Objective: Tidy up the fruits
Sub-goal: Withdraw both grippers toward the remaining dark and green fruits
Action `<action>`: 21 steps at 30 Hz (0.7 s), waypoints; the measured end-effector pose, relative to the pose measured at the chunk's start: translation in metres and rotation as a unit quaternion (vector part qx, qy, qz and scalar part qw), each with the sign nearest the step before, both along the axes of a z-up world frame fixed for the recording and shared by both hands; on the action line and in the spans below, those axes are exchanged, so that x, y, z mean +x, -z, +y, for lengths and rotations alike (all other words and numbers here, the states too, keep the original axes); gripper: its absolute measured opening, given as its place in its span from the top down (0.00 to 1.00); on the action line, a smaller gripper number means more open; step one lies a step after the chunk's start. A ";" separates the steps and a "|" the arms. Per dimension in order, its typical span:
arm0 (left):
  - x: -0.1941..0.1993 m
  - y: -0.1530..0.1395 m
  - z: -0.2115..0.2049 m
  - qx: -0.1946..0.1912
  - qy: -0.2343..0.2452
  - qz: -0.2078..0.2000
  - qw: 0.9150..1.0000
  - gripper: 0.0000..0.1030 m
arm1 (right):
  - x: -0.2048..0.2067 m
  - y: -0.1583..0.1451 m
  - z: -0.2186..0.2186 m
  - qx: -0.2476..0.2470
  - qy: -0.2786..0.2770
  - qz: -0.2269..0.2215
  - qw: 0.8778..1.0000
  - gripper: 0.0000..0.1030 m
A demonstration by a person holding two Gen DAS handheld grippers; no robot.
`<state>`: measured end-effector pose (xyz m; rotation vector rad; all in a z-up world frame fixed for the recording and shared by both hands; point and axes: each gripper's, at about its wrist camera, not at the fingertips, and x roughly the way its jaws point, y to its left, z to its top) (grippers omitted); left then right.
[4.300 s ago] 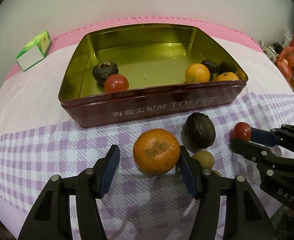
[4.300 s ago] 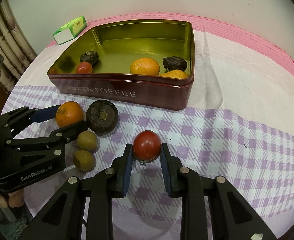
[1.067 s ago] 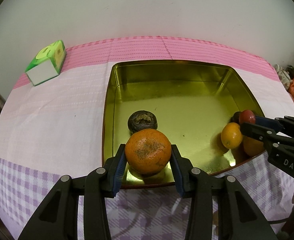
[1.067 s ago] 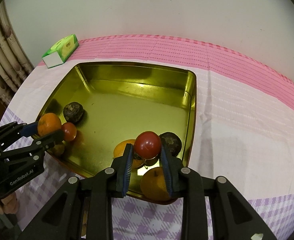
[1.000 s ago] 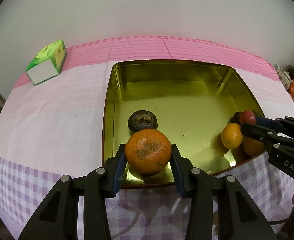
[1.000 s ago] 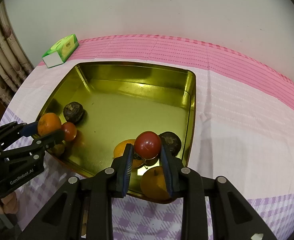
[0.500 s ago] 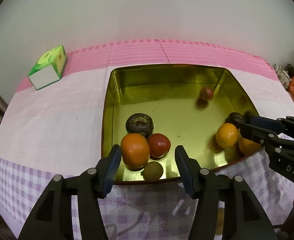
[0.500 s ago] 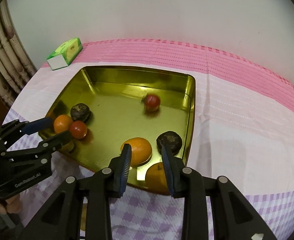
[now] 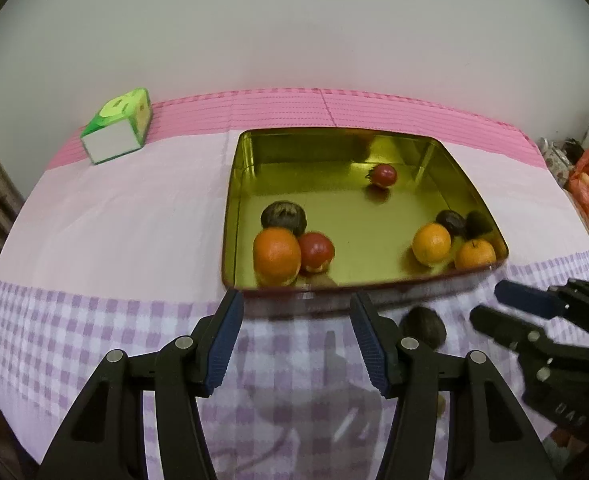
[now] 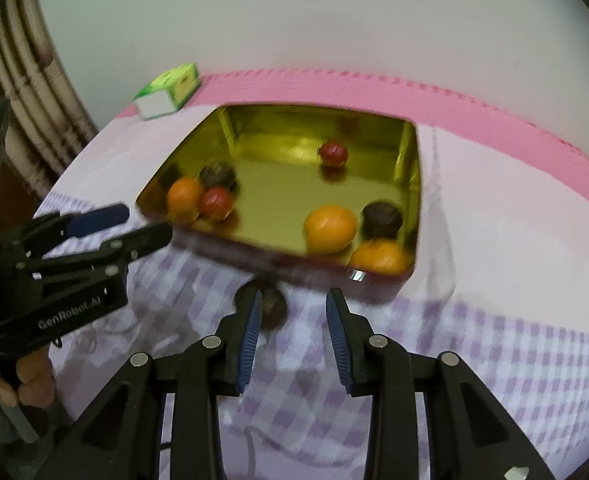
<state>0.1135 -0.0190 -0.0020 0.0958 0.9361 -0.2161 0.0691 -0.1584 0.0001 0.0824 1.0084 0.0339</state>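
The dark red tin (image 9: 334, 144) with a gold inside holds several fruits. In its near left corner an orange (image 9: 277, 256) lies against a red tomato (image 9: 315, 251) and a dark fruit (image 9: 283, 217). Another tomato (image 9: 383, 175) (image 10: 333, 153) sits alone near the far wall. Two oranges (image 9: 431, 243) and dark fruits fill the near right corner. My left gripper (image 9: 296, 320) is open and empty in front of the tin. The jaws of my right gripper (image 10: 293, 308) are opening with nothing between them. A dark fruit (image 10: 272, 306) on the checked cloth is partly hidden by its left finger.
A green and white box (image 9: 118, 132) lies at the table's far left. A person's hand (image 10: 18, 380) holds the left gripper's handle. Ribbed bars (image 10: 34, 80) stand left of the table, and orange clutter (image 9: 586, 168) lies beyond its right edge.
Both grippers opened and let their fruit go. The orange now rests in the tin's near left corner and the tomato rolled to the far wall. Both grippers drew back over the checked cloth.
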 end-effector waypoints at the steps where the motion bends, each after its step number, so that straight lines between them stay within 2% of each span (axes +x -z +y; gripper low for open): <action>1: -0.005 0.001 0.001 0.001 0.001 0.000 1.000 0.45 | -0.004 0.003 0.003 0.001 -0.003 0.003 1.000 0.69; 8: -0.025 0.010 0.013 0.020 -0.012 0.004 1.000 0.45 | -0.018 0.016 0.024 0.008 -0.025 0.019 0.999 0.69; 21: -0.037 0.021 0.019 0.026 -0.018 0.015 0.999 0.45 | -0.020 0.036 0.045 0.002 -0.040 0.044 0.998 0.69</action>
